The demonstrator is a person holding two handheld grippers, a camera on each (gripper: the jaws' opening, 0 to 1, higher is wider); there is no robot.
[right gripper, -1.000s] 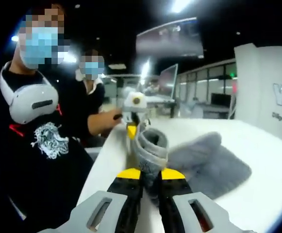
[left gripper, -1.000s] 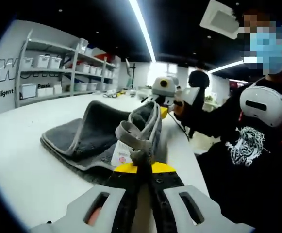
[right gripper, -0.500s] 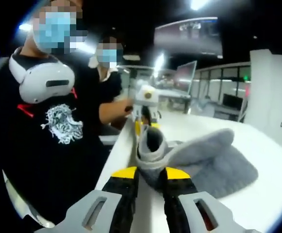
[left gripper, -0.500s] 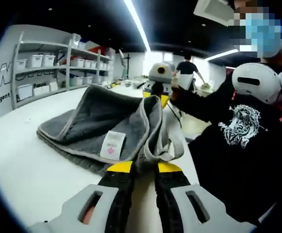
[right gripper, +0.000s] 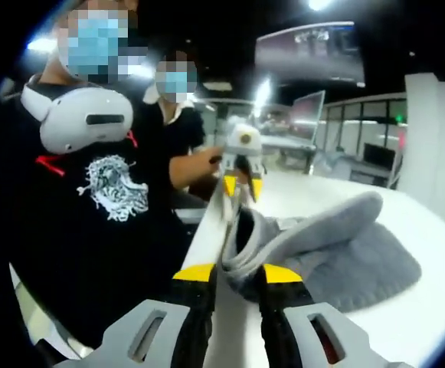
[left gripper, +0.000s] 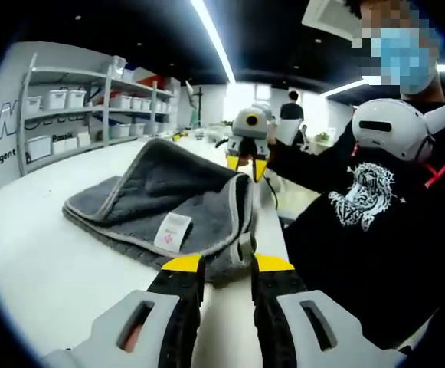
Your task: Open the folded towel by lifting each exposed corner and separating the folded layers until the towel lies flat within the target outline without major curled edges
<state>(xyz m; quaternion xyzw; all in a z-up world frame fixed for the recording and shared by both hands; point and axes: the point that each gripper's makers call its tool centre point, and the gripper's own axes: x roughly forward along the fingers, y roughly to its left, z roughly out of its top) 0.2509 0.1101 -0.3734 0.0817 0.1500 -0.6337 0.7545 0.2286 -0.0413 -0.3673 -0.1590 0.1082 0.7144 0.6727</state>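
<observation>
The grey towel (left gripper: 161,203) lies on the white table (left gripper: 38,253), still doubled over, its white label (left gripper: 173,231) facing up near the front hem. My left gripper (left gripper: 227,264) is open, and the towel's near edge lies loose between its yellow-tipped jaws. Across the towel my right gripper (left gripper: 247,165) hangs open just above the far corner. In the right gripper view the towel (right gripper: 337,245) bulges up in a curled fold, its near corner resting between the parted jaws of my right gripper (right gripper: 237,273). The left gripper (right gripper: 240,185) hovers open at the far end.
The table's edge (right gripper: 207,261) runs close beside both grippers, with the person (left gripper: 368,207) holding them standing right against it. A second person (right gripper: 178,126) stands behind. Shelves with white bins (left gripper: 69,115) line the far wall, and there is bare table to the towel's left.
Both grippers have opened and let go of the towel corners they held up. The lifted edge has dropped, and the towel now lies lower on the table.
</observation>
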